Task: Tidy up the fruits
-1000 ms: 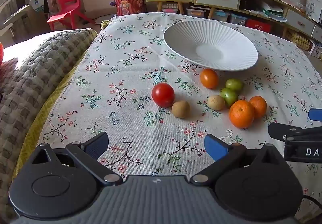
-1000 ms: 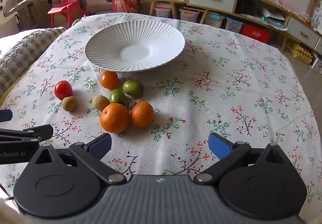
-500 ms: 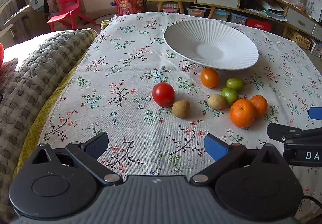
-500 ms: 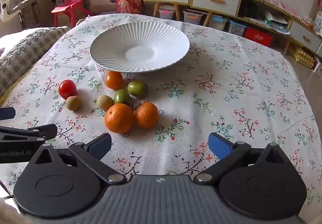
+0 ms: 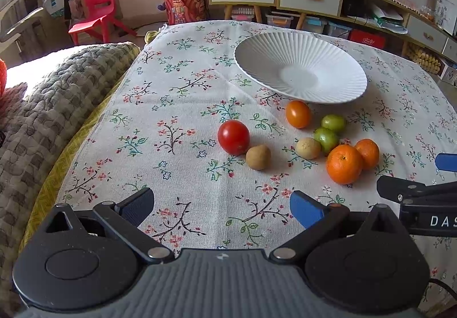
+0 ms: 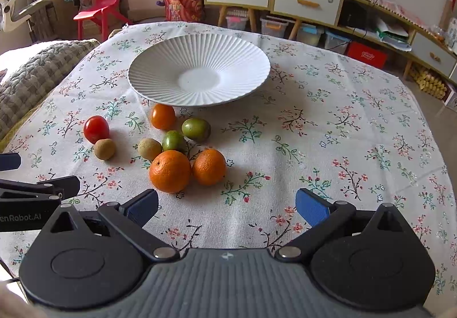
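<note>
Left wrist view: left gripper (image 5: 221,206) fills the bottom of the frame, jaws wide apart, nothing between them, only floral tablecloth (image 5: 177,106). White ribbed bowl (image 5: 300,68) sits upper right of centre, holding nothing. Fruit lies loose on the cloth just below the bowl: red tomato (image 5: 233,137) at frame centre, touching a small brown fruit (image 5: 258,157) at its lower right; orange tomato (image 5: 298,114) near the bowl rim; two green fruits (image 5: 333,123) to its right, the lower one against a pale yellowish fruit (image 5: 308,148); large orange (image 5: 344,164) touching a smaller orange (image 5: 370,153) at right. Part of the other tool enters at the right edge. Grey quilted blanket (image 5: 57,106) at left.

Right wrist view: right gripper (image 6: 227,205) at the bottom, jaws apart, holding nothing. Large orange (image 6: 170,171) sits just above its left finger, slightly left of centre; bowl (image 6: 200,76) upper centre; tomato (image 6: 96,129) at left.
</note>
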Demonstrator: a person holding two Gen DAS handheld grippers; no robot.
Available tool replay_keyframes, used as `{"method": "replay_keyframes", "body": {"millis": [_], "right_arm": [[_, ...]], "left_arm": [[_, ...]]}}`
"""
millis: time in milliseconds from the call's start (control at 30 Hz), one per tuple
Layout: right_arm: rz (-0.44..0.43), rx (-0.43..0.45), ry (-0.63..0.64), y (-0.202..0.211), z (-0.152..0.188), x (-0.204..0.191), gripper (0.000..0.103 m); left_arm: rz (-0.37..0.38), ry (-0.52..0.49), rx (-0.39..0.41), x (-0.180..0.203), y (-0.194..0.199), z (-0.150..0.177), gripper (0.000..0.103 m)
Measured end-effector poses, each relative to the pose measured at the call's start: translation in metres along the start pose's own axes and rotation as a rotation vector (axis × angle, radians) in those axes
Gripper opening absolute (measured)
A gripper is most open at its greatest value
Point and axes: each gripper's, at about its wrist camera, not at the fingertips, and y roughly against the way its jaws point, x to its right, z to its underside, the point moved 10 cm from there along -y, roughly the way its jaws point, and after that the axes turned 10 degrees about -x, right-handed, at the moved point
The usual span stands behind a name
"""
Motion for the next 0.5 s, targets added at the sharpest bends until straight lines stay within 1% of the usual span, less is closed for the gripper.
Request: {"method": "replay_keyframes", "body": {"millis": [500], "right_arm": [[-0.009,0.009,0.004,0.0008,-0.0016,-0.0028,0.102]], "left_arm": [[0.002,0.000,0.003,0.0010,0.0016,-0.0005,0.092]]}}
